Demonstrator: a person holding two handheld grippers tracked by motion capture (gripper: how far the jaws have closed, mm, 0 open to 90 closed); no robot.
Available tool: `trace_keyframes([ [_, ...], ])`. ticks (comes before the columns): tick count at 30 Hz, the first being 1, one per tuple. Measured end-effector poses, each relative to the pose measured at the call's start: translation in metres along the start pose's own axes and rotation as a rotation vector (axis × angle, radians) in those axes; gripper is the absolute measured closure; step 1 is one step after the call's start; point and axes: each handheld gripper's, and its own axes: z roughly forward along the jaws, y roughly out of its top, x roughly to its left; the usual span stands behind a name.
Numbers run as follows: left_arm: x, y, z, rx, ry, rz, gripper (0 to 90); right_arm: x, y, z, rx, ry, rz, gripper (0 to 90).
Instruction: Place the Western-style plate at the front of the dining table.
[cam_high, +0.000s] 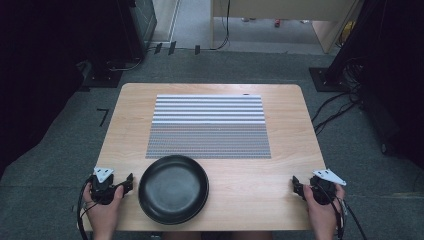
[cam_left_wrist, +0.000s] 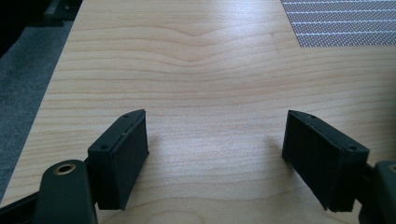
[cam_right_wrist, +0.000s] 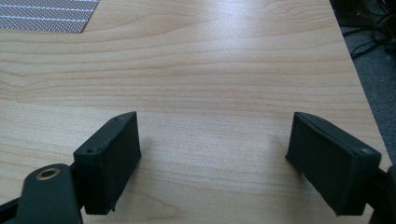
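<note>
A black round plate (cam_high: 173, 188) lies on the wooden table (cam_high: 290, 110) near its front edge, left of centre. Behind it lies a striped grey and white placemat (cam_high: 208, 126). My left gripper (cam_high: 116, 184) rests at the table's front left corner, just left of the plate, held by a hand. Its jaws stand wide open over bare wood (cam_left_wrist: 215, 135). My right gripper (cam_high: 306, 188) rests at the front right corner, also open with nothing between its jaws (cam_right_wrist: 212, 140).
A corner of the placemat (cam_left_wrist: 341, 23) shows far ahead in the left gripper view, and again (cam_right_wrist: 46, 16) in the right gripper view. Grey carpet, cables and dark equipment surround the table. A pale wooden cabinet (cam_high: 280, 12) stands beyond.
</note>
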Motion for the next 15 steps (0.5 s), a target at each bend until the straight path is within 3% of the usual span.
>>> trace_keyframes([
  [15, -0.0001, -0.0002, 0.0000, 0.007, -0.006, 0.004, 18.1, -0.0016, 0.0015, 0.0017, 0.007, -0.016, 0.017, 12.7],
])
